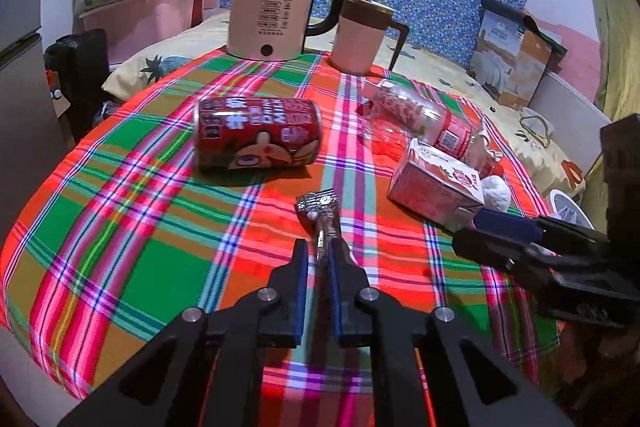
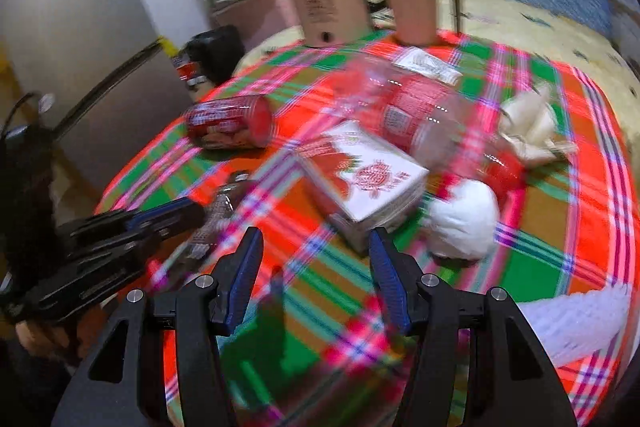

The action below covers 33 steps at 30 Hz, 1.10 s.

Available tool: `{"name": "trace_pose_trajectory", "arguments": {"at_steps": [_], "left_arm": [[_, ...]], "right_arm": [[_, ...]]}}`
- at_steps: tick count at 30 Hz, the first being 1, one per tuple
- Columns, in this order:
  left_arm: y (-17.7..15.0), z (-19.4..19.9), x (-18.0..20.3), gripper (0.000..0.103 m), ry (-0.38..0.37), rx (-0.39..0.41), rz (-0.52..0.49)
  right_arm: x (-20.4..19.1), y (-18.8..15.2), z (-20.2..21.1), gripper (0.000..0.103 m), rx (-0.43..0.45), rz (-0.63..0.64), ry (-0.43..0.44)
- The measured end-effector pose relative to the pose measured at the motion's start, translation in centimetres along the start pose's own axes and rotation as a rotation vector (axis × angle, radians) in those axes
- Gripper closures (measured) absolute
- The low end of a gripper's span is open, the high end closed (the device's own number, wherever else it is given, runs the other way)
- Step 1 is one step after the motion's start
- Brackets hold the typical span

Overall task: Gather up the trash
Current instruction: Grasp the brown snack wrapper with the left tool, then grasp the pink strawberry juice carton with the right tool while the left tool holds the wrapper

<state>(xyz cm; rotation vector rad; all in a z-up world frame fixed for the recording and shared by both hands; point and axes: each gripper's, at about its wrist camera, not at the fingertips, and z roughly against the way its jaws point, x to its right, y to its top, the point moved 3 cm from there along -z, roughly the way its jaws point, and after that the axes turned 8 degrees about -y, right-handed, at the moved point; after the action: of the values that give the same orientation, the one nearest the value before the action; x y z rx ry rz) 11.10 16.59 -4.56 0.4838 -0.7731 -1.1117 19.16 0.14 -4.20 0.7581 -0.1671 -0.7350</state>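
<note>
Silver wrapper pinched, carton ahead

Our left gripper clamps the silver wrapper at frame centre; our right gripper gapes, the carton seemingly just above it.

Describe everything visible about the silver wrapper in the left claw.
The silver wrapper is a crinkled, shiny foil-like piece, apparently a snack wrapper, with a small white spot on its wider far end. Its narrow near end is pinched between the blue pads of the left claw, so it sticks forward along the fingers over the plaid tablecloth. Whether its far end rests on the cloth cannot be told. In the blurred right wrist view it appears as a dark strip.
</note>
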Motion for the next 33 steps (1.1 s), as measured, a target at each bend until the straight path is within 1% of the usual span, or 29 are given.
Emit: {"name": "trace_pose_trajectory", "arguments": {"at_steps": [3, 6, 8, 9, 10, 12, 15, 18, 21, 24, 29, 33], "left_arm": [[-0.1, 0.1, -0.5, 0.093, -0.004, -0.001, 0.008], [-0.1, 0.3, -0.8, 0.091, -0.033, 0.002, 0.032], [0.0, 0.5, -0.7, 0.083, -0.053, 0.008, 0.042], [0.1, 0.5, -0.6, 0.073, -0.062, 0.013, 0.043], [0.1, 0.5, -0.4, 0.066, -0.071, 0.015, 0.042], [0.2, 0.3, 0.0, 0.063, -0.091, 0.015, 0.039], [0.1, -0.3, 0.3, 0.063, -0.095, 0.001, 0.033], [-0.2, -0.8, 0.3, 0.063, -0.093, -0.016, 0.032], [-0.3, -0.9, 0.2, 0.063, -0.088, -0.022, 0.036], [-0.3, -0.9, 0.2, 0.063, -0.087, -0.022, 0.033], [-0.3, -1.0, 0.2, 0.062, -0.080, -0.023, 0.027], [-0.3, -1.1, 0.3, 0.062, -0.073, -0.022, 0.022]], "right_arm": [[0.0, 0.7, 0.6, 0.046, 0.041, 0.021, -0.027], [1.0, 1.4, 0.9, 0.046, 0.074, 0.017, -0.080], [1.7, 1.9, 0.9, 0.046, 0.087, 0.021, -0.093], [2.0, 2.1, 0.7, 0.046, 0.088, 0.027, -0.100], [2.3, 2.3, 0.4, 0.046, 0.085, 0.034, -0.111], [2.8, 2.7, -0.1, 0.046, 0.081, 0.052, -0.123], [2.9, 3.0, -1.1, 0.046, 0.045, 0.084, -0.113], [2.8, 3.1, -1.5, 0.046, 0.036, 0.118, -0.080], [2.5, 3.1, -1.6, 0.041, 0.022, 0.134, -0.051], [1.7, 2.8, -1.6, 0.041, 0.013, 0.179, -0.032], [1.1, 2.6, -1.7, 0.040, 0.021, 0.233, -0.046], [1.2, 2.7, -1.8, 0.040, 0.013, 0.222, -0.052]]}}
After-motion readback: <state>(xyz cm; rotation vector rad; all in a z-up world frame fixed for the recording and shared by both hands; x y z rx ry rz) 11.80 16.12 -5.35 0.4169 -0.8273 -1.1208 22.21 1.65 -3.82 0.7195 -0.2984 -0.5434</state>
